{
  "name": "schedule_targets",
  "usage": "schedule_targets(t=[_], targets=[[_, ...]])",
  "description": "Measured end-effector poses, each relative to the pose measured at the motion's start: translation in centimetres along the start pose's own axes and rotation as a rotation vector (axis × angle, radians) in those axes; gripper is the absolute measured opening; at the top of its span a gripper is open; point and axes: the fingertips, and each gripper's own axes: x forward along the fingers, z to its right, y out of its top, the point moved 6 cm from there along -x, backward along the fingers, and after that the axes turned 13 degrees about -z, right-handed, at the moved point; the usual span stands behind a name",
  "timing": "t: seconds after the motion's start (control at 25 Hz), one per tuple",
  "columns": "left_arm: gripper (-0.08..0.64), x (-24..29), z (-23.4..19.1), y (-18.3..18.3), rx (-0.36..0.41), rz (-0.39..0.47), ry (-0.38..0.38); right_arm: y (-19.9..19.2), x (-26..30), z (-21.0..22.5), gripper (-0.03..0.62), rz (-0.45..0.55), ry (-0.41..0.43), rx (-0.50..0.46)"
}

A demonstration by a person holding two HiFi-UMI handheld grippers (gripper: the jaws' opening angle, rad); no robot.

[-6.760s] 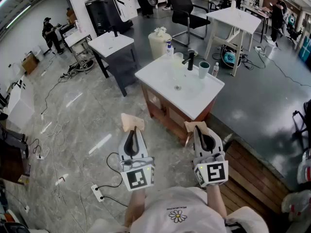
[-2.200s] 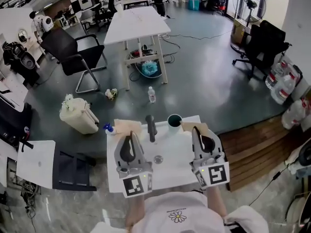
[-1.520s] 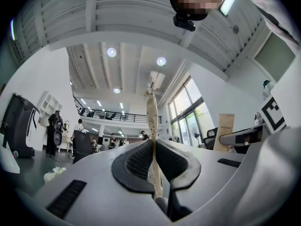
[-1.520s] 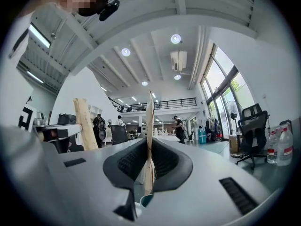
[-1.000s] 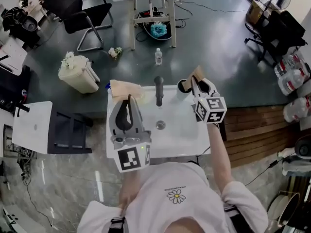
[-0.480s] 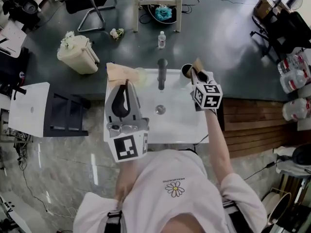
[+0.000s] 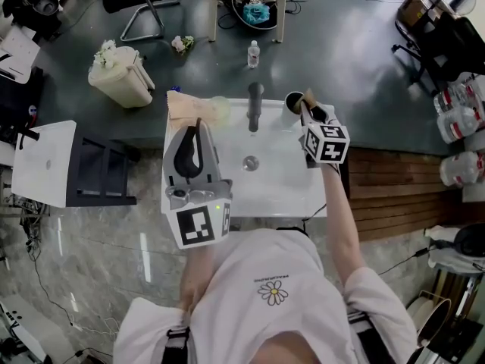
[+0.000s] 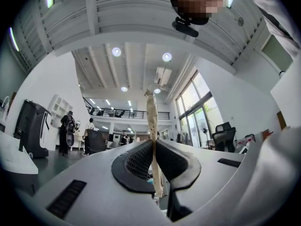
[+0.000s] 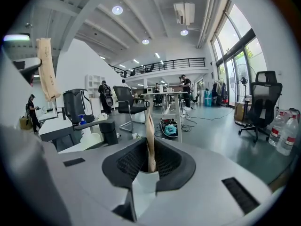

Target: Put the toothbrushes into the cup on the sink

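Note:
The white sink (image 7: 280, 192) lies below me, with a black faucet (image 7: 255, 101) at its back edge. A dark cup (image 7: 293, 101) stands at the back right corner. My right gripper (image 7: 307, 99) reaches beside that cup, its beige fingers pressed together with nothing between them; in the right gripper view its jaws (image 9: 149, 121) show as one thin strip. Over the sink's left side my left gripper (image 7: 184, 106) is also shut and empty, its strip of jaws (image 8: 151, 107) pointing upward. I cannot make out any toothbrush in these views.
A pale clear cup (image 7: 220, 111) sits left of the faucet. Beyond the sink lie a small bottle on the floor (image 7: 253, 53), a cream bin (image 7: 117, 74) and a white table's legs (image 7: 250, 6). A wooden platform (image 7: 394, 196) borders the right.
I have walked up to the sink and now stand over it. My right gripper has reached forward to the dark cup; the left one stays over the sink's left side.

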Motion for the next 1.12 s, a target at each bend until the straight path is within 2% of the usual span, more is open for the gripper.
schedule_targets(t=[0.28, 0.6, 0.8, 0.96, 1.12], targets=[[0.032, 0.0, 0.0, 0.5, 0.008, 0.006, 0.007, 1.7, -1.1, 1.0, 0.044, 0.065, -0.008, 0.016], [0.032, -0.4, 0.0, 1.0, 0.018, 0.016, -0.001, 5.5, -4.8, 1.4, 0.051, 0.251, -0.018, 0.080], [0.032, -0.3, 0.2, 1.0, 0.024, 0.014, -0.005, 7.9, -8.3, 0.1, 0.051, 0.362, -0.005, 0.021], [0.032, 0.0, 0.6, 1.1, -0.014, 0.010, -0.013, 8.6, -11.7, -2.1, 0.051, 0.446, -0.011, -0.042], [0.032, -0.4, 0.6, 1.1, 0.044, 0.035, -0.008, 8.5, -14.9, -5.0, 0.049, 0.535, 0.005, -0.057]])
